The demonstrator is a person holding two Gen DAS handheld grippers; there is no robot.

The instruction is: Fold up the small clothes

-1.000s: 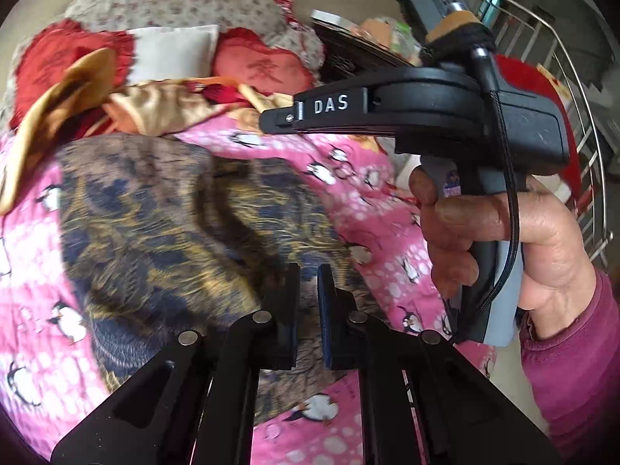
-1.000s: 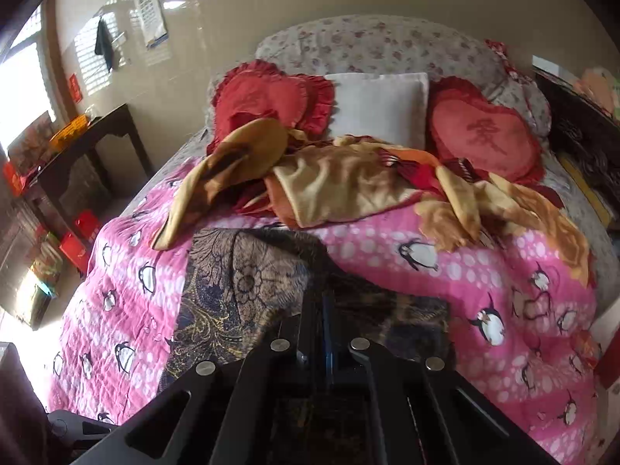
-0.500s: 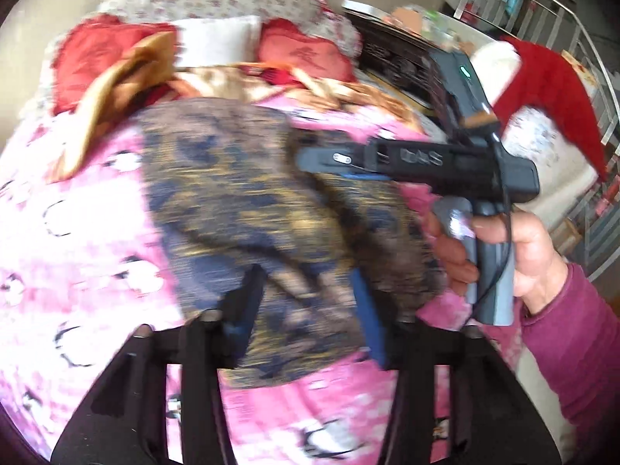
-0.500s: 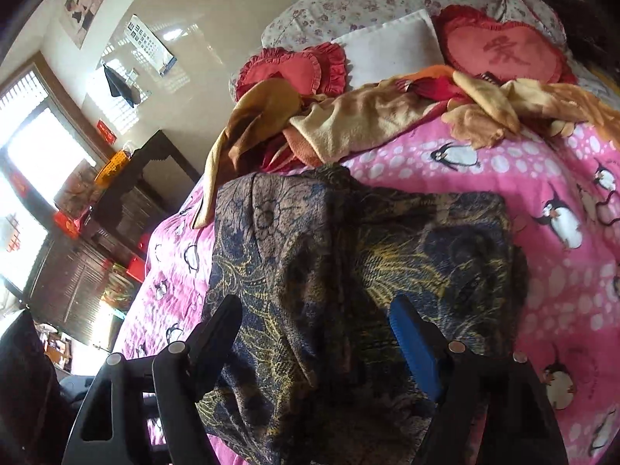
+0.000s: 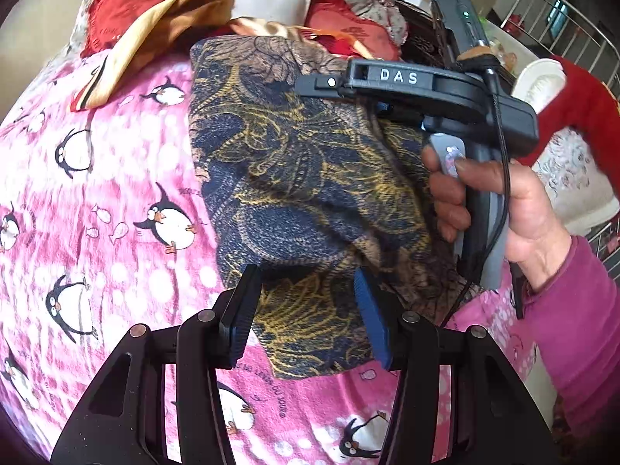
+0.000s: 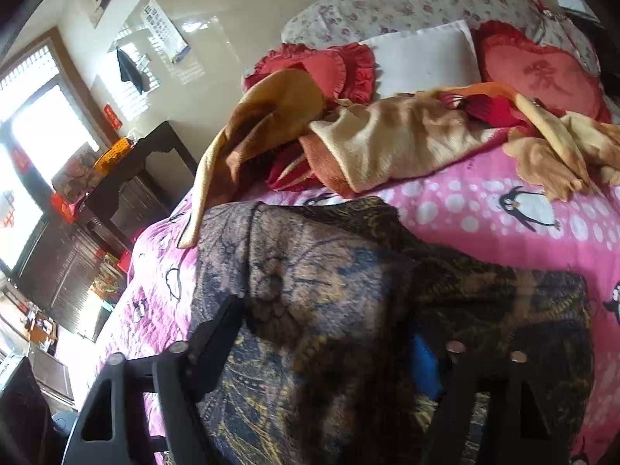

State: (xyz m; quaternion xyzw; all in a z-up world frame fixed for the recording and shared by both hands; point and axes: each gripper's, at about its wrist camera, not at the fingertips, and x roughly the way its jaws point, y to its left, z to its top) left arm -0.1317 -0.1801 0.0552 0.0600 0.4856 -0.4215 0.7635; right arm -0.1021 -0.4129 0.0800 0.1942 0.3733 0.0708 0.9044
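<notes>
A dark blue garment with a gold pattern point(image 5: 302, 162) lies in a rough fold on the pink penguin bedspread point(image 5: 116, 193). My left gripper point(image 5: 304, 283) is open just over the garment's near edge, and the cloth runs under the gap between its fingers. A hand point(image 5: 515, 209) holds my right gripper over the garment's right side. In the right wrist view, the right gripper point(image 6: 325, 321) hangs low over the garment point(image 6: 329, 263). Its jaws are closing with bunched cloth between them, and the pads do not visibly press on it.
Loose yellow and orange cloths point(image 6: 407, 143) are heaped at the head of the bed in front of red heart cushions point(image 6: 542, 73) and a white pillow point(image 6: 426, 58). A dark dresser point(image 6: 135, 178) stands left of the bed. A metal railing point(image 5: 573, 27) stands to the right.
Both grippers went from shut to open and sank closer to the garment, which now lies spread on the bed. The right jaws have narrowed since half a second ago.
</notes>
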